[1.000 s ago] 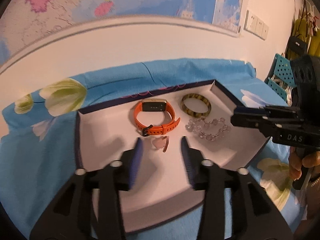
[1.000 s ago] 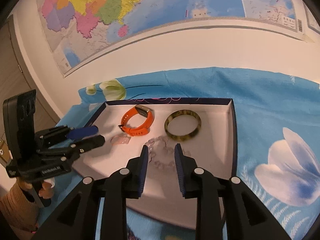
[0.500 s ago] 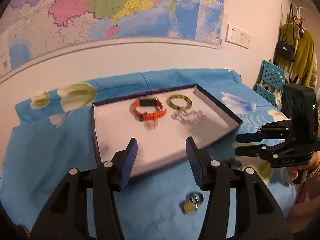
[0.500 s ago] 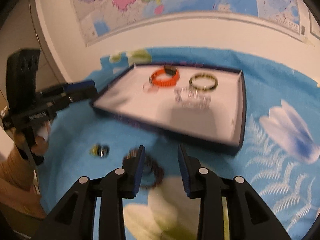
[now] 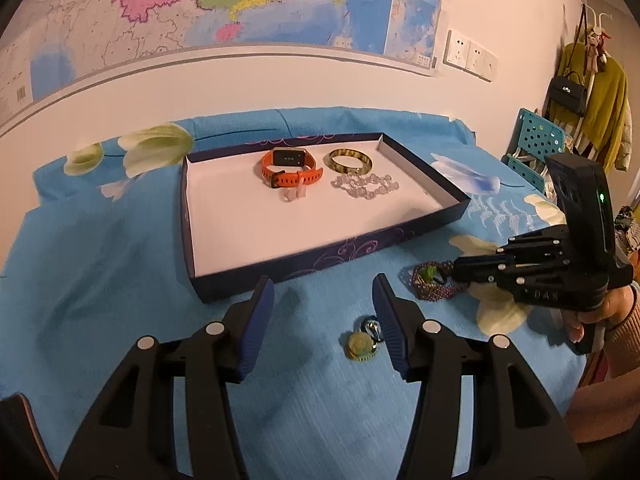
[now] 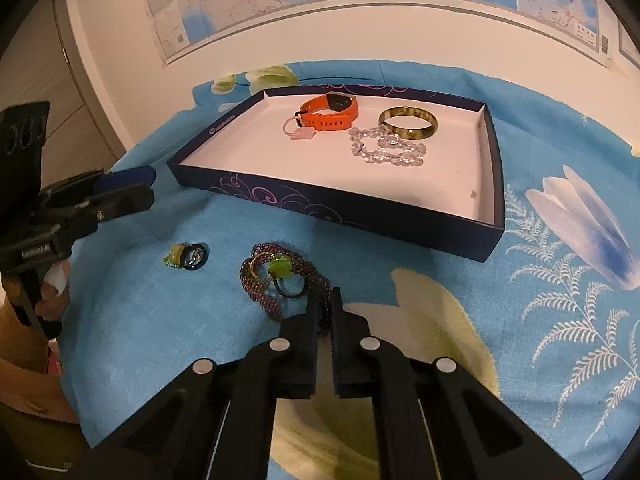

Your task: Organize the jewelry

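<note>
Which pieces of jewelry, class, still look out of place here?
Two pieces lie on the blue cloth outside the box: the purple bead necklace, which the right gripper has its jaws closed on, and the small green-and-black ring. The rest sits inside the box.

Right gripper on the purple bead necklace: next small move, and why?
Probably lift it straight up a little, then carry it toward the navy tray. The right gripper has just closed, and its jaws now pinch the near strands of the dark purple beaded necklace with the green pendant, which lies on the blue floral cloth outside the tray. Lifting first should clear the tray's wall.
</note>
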Demonstrator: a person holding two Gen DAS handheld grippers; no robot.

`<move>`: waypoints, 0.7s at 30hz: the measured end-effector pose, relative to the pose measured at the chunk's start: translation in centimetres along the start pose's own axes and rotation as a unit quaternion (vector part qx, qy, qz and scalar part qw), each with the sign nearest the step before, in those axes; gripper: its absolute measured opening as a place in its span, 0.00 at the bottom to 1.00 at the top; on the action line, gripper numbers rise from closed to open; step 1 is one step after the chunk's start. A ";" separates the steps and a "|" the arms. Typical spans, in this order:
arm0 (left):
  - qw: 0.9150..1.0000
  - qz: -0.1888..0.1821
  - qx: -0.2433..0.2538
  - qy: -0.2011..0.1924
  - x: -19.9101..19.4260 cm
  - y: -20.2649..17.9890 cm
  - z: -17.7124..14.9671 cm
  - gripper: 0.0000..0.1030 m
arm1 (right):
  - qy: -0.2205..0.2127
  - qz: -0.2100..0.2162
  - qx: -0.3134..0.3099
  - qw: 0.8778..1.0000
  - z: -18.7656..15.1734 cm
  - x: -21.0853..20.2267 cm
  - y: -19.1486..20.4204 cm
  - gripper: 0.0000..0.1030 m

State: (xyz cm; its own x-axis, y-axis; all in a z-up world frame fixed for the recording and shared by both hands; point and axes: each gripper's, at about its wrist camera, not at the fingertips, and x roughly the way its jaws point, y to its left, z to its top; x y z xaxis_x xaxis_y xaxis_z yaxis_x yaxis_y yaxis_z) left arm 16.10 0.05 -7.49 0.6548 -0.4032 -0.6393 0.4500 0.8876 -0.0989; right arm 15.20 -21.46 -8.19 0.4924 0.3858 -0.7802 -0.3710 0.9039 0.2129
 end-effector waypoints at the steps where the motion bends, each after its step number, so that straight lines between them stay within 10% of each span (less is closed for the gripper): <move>1: 1.000 0.000 0.000 0.001 0.0 0.0 -0.1 0.49 | -0.005 -0.001 0.004 1.000 0.1 -0.1 0.0 0.03; 21: 0.999 -0.012 0.044 0.027 -0.4 -1.9 -2.7 0.47 | -0.047 0.059 -0.043 0.996 0.4 -3.5 4.1 0.03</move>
State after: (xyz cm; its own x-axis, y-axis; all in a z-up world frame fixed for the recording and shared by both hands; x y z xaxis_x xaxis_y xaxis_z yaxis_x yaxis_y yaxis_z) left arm 13.36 -0.83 -9.06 0.6108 -0.4084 -0.6783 0.5180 0.8541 -0.0478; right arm 12.26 -19.08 -4.34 0.5109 0.5082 -0.6934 -0.4947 0.8334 0.2463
